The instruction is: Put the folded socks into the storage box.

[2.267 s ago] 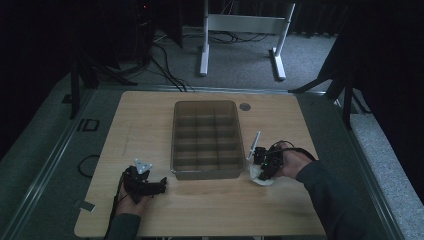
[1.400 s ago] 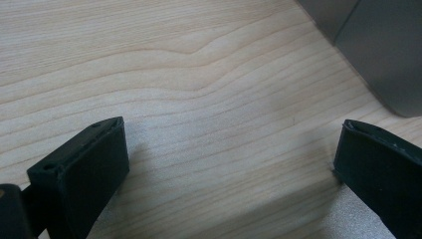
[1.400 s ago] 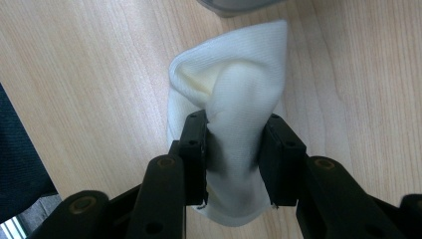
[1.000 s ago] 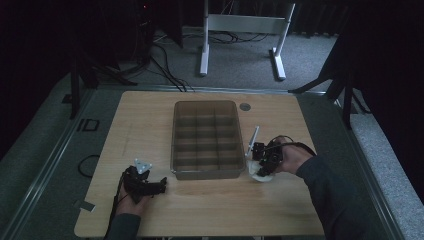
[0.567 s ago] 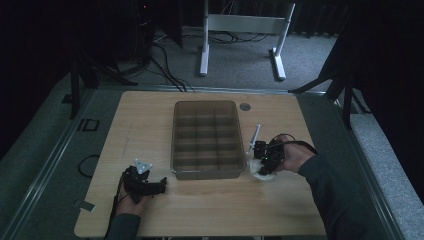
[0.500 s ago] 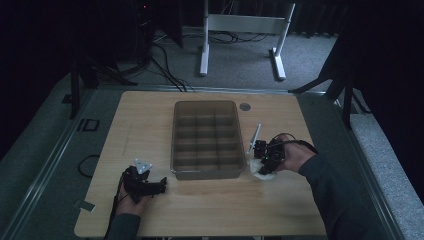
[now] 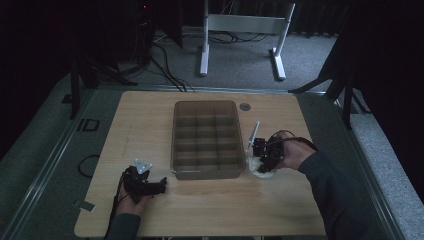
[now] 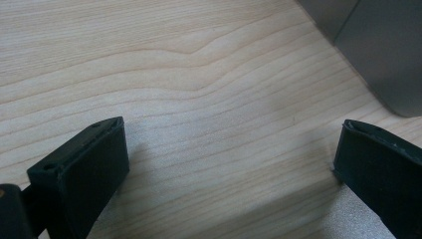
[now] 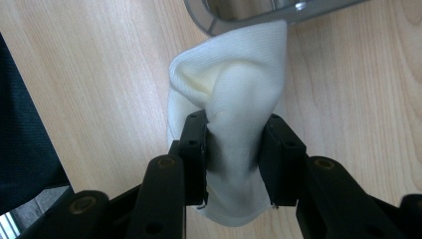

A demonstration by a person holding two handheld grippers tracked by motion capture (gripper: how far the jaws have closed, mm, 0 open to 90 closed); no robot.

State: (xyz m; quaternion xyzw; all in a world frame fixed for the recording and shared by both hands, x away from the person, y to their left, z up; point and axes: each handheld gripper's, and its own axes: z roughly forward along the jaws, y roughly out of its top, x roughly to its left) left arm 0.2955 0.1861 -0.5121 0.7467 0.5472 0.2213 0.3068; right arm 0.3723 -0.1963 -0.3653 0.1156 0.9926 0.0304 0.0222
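Dark floor rings the table (image 7: 150, 115), where since a second ago the right gripper (image 9: 233, 149) has edged closer to the tray (image 7: 205, 140) and pinches the cloth (image 9: 239, 89) at its 4 o'clock corner, probably lifting next; left gripper (image 8: 229, 164) unmoved, spread.

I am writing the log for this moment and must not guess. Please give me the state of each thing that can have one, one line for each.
Left tongs: open, nothing between the jaws, low over bare wood.
Right tongs: shut on the white cloth.
White cloth: bunched up, pinched in the middle, lying on the table, far end against the tray.
Compartment tray: upright, no lid; contents cannot be told.
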